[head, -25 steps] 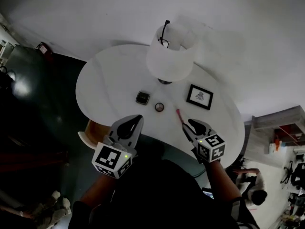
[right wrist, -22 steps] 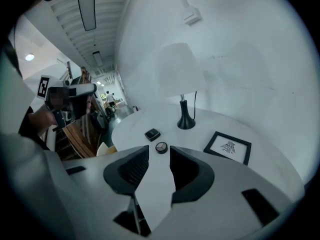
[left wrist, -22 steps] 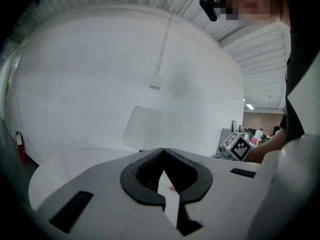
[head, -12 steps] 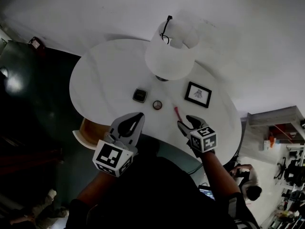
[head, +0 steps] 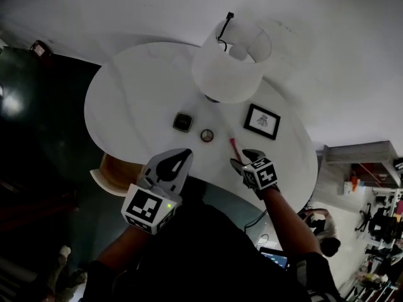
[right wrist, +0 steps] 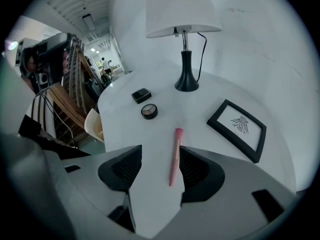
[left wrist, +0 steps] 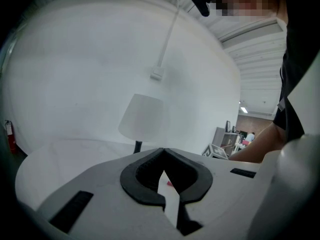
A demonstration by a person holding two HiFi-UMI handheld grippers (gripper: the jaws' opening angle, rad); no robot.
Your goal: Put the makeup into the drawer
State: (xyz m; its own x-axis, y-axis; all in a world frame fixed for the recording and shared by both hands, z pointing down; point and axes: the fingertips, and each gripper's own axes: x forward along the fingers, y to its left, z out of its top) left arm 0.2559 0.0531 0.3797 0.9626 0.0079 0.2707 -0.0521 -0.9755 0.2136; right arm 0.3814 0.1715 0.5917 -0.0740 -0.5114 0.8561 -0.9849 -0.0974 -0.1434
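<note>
A pink makeup stick (right wrist: 174, 157) lies flat on the round white table (head: 135, 106), also seen from the head view as the stick (head: 233, 147). My right gripper (right wrist: 160, 161) points down over it. Its jaws have just been opening and now straddle the stick's near end, which lies close to the right pad without being pressed. A round compact (head: 207, 134) and a square black compact (head: 183, 121) lie left of the stick. My left gripper (head: 182, 153) hovers at the table's near edge, its tips together and nothing in them (left wrist: 163, 151). No drawer is in view.
A white-shaded lamp (head: 227, 65) on a black base (right wrist: 186, 79) stands at the back of the table. A black picture frame (head: 262, 121) lies right of the stick. A wooden chair (head: 108, 173) sits under the table's left edge.
My right gripper has sunk and tilted down onto the pink stick, and its jaws stand wider apart. The left gripper has barely shifted.
</note>
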